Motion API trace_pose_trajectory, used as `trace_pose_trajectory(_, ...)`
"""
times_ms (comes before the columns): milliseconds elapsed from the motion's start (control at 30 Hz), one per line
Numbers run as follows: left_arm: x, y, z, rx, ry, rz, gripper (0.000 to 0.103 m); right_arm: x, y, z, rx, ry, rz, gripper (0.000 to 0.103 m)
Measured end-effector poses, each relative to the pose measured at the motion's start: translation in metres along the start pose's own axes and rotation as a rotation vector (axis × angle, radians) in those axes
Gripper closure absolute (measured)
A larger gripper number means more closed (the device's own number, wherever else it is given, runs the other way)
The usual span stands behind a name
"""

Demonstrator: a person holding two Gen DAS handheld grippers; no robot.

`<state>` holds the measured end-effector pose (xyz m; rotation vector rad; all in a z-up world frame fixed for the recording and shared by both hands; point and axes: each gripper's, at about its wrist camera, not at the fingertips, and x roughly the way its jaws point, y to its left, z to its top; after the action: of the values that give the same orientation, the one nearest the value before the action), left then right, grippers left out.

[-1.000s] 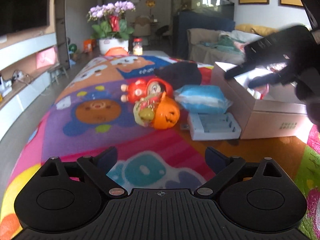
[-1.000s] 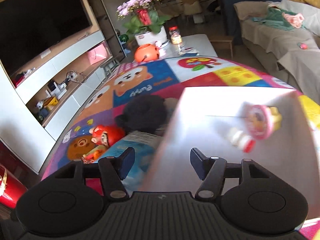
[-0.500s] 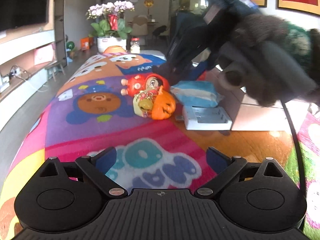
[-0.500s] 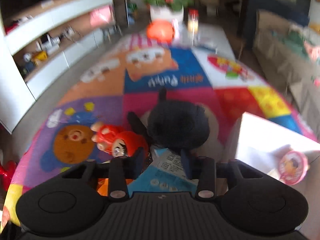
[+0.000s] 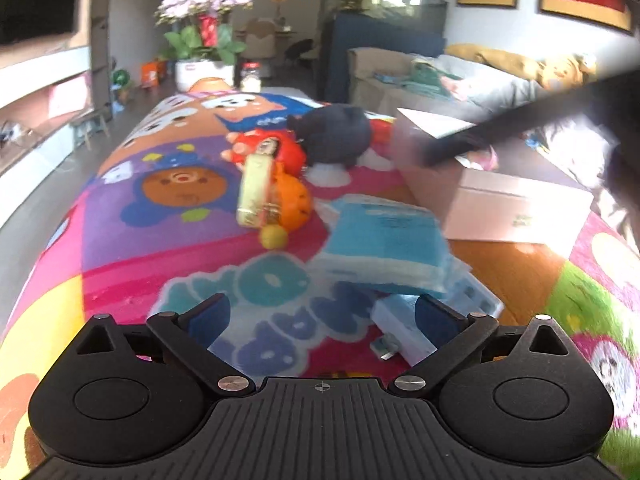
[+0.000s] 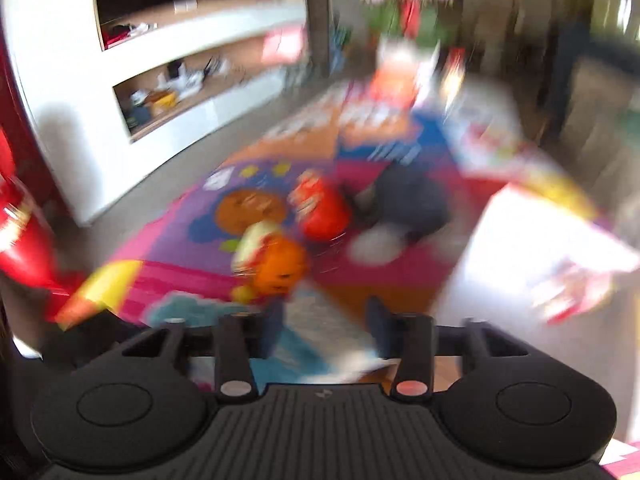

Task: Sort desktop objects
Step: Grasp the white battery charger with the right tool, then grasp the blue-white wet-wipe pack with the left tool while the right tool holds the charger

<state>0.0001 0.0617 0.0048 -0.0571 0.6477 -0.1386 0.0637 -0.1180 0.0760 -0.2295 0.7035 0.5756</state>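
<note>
The left gripper (image 5: 320, 312) has just been opening; its jaws stand wide with nothing between them, low over the bright play mat (image 5: 132, 240). The right gripper (image 6: 326, 332) has just been opening too; a blue tissue pack (image 6: 316, 340) sits between its jaws, but the blur hides whether they squeeze it. The orange pumpkin toy (image 5: 294, 202) lies near the white box (image 5: 504, 208).

a home living room: sofa (image 5: 472, 76), potted orchid (image 5: 204, 40), wall tv unit (image 6: 192, 52) and a cartoon play mat (image 5: 180, 184).
</note>
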Motion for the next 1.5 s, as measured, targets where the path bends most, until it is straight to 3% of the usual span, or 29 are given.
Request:
trace_pose_trajectory(33, 0.002, 0.004, 0.003, -0.016, 0.0, 0.028, 0.002, -0.012, 0.001, -0.012, -0.008, -0.029, -0.028, 0.027)
trace_pose_trajectory(67, 0.003, 0.007, 0.006, -0.021, -0.006, 0.072, 0.001, -0.019, 0.001, -0.025, -0.001, -0.032, -0.027, 0.021)
trace_pose_trajectory(167, 0.007, 0.018, 0.015, -0.024, -0.026, 0.192, 0.001, -0.015, 0.002, -0.054, 0.032, 0.057, 0.034, 0.018)
trace_pose_trajectory(267, 0.004, 0.028, 0.024, -0.061, -0.027, 0.221, 0.001, -0.001, 0.017, -0.074, 0.032, 0.102, 0.061, 0.016)
trace_pose_trajectory(400, -0.005, 0.028, 0.028, -0.024, -0.031, 0.242, 0.001, 0.017, 0.031, -0.078, 0.049, 0.097, 0.079, 0.015)
trace_pose_trajectory(467, -0.006, 0.023, 0.028, 0.004, -0.025, 0.241, 0.001, 0.021, 0.037, -0.08, 0.033, 0.085, 0.065, 0.024)
trace_pose_trajectory(567, -0.004, 0.014, 0.028, 0.04, -0.02, 0.229, 0.001, 0.013, 0.031, -0.086, -0.006, 0.063, 0.055, 0.024)
trace_pose_trajectory(700, 0.0, 0.0, 0.029, 0.075, -0.02, 0.192, 0.001, -0.009, 0.009, -0.104, -0.008, 0.057, -0.023, 0.024)
trace_pose_trajectory(900, 0.01, -0.026, 0.033, 0.156, -0.04, 0.11, 0.001, -0.042, -0.054, -0.133, 0.196, 0.058, -0.203, 0.024)
trace_pose_trajectory(1000, 0.021, -0.039, 0.034, 0.215, -0.035, 0.089, 0.001, -0.051, -0.077, -0.149, 0.312, 0.038, -0.252, 0.016)
trace_pose_trajectory(1100, 0.032, -0.047, 0.032, 0.24, 0.008, 0.063, 0.001, -0.052, -0.084, -0.157, 0.369, -0.007, -0.241, 0.002)
trace_pose_trajectory(1200, 0.032, -0.056, 0.026, 0.247, 0.047, -0.012, 0.001, -0.051, -0.084, -0.157, 0.379, -0.016, -0.233, 0.0)
trace_pose_trajectory(1333, 0.012, -0.072, 0.018, 0.266, 0.113, -0.322, 0.001, -0.053, -0.088, -0.157, 0.398, -0.029, -0.213, 0.0)
trace_pose_trajectory(1367, 0.006, -0.077, 0.017, 0.283, 0.11, -0.367, 0.001, -0.055, -0.089, -0.158, 0.402, -0.032, -0.211, 0.0)
trace_pose_trajectory(1433, -0.003, -0.084, 0.019, 0.329, 0.066, -0.371, 0.001, -0.054, -0.09, -0.159, 0.405, -0.034, -0.208, 0.0)
trace_pose_trajectory(1500, -0.003, -0.084, 0.024, 0.36, 0.017, -0.297, 0.001, -0.054, -0.091, -0.16, 0.404, -0.032, -0.207, 0.0)
